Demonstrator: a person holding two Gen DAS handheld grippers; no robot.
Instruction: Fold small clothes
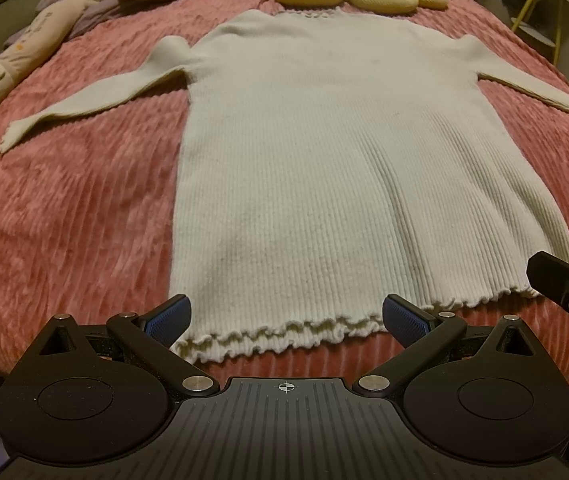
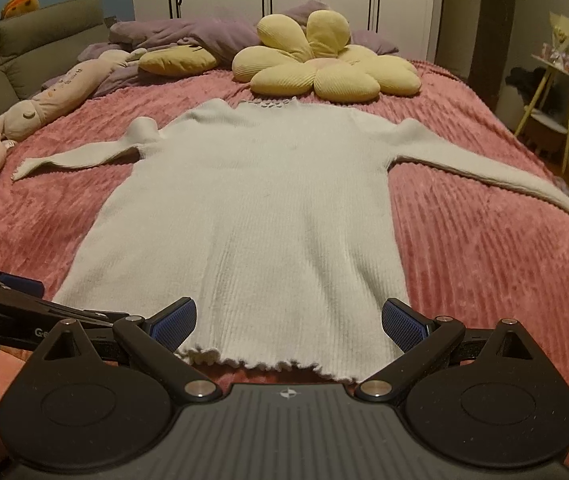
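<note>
A pale ribbed knit sweater lies flat on the pink bedspread, hem toward me, both sleeves spread out to the sides. It also shows in the right wrist view. My left gripper is open and empty, its blue pads just above the left part of the frilled hem. My right gripper is open and empty above the right part of the hem. The right gripper's black finger shows at the right edge of the left wrist view.
A yellow flower-shaped pillow and a second yellow cushion lie beyond the collar. A long plush rabbit lies along the bed's left side beside a green headboard. A small side table stands off the bed's right.
</note>
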